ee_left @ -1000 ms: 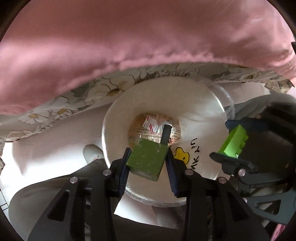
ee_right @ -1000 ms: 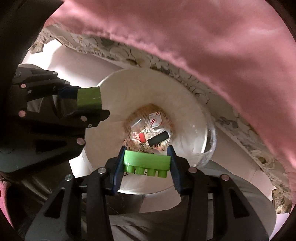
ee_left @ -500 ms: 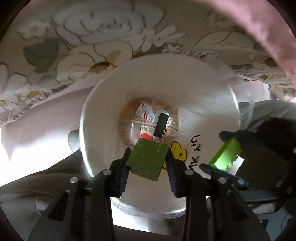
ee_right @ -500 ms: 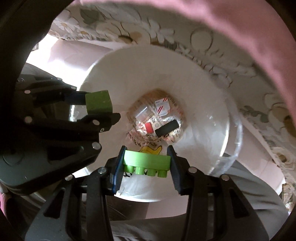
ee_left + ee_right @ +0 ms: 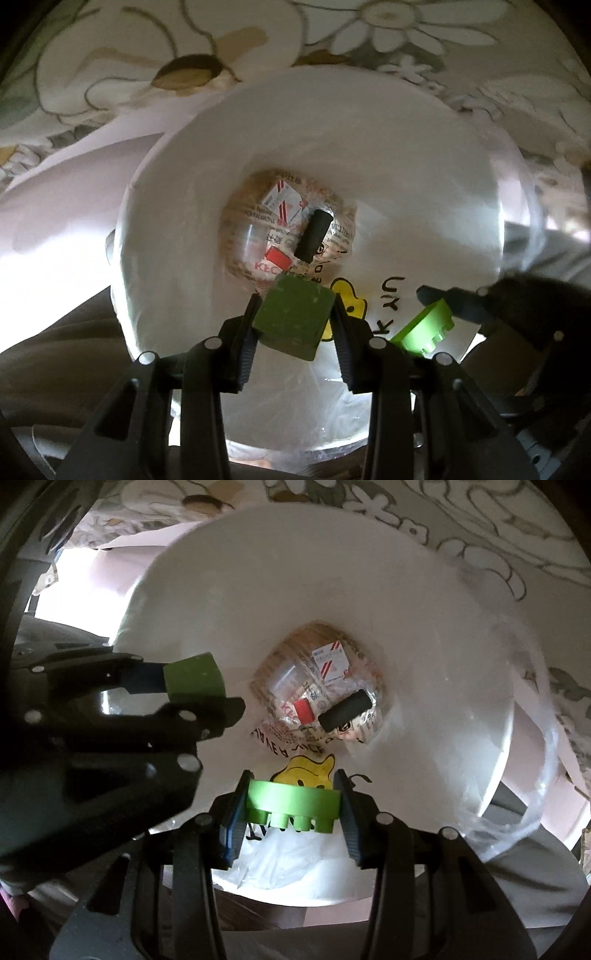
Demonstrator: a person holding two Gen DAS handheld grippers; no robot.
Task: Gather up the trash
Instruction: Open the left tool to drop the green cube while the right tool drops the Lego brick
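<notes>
The white bin (image 5: 207,206), lined with a clear plastic bag, is the landmark here, and both tools hang over its open mouth. The left gripper (image 5: 293,325) is clamped on a dark green cube (image 5: 293,319), its two jaws pressed against opposite faces, and it sits above the near rim of the bin. The right gripper (image 5: 293,805) is closed the same way on a bright green studded brick (image 5: 293,803) (studs facing down), also over the near rim, just to the right of the cube as the left camera sees it. Down at the bottom of the bin lie a black cylinder (image 5: 313,236), a small red piece (image 5: 277,257) touching or just beside it, and printed wrappers (image 5: 282,201) around them. A yellow cartoon print (image 5: 306,771) shows on the bag's near wall. Beyond the bin's far rim spreads a floral cloth (image 5: 147,66).
</notes>
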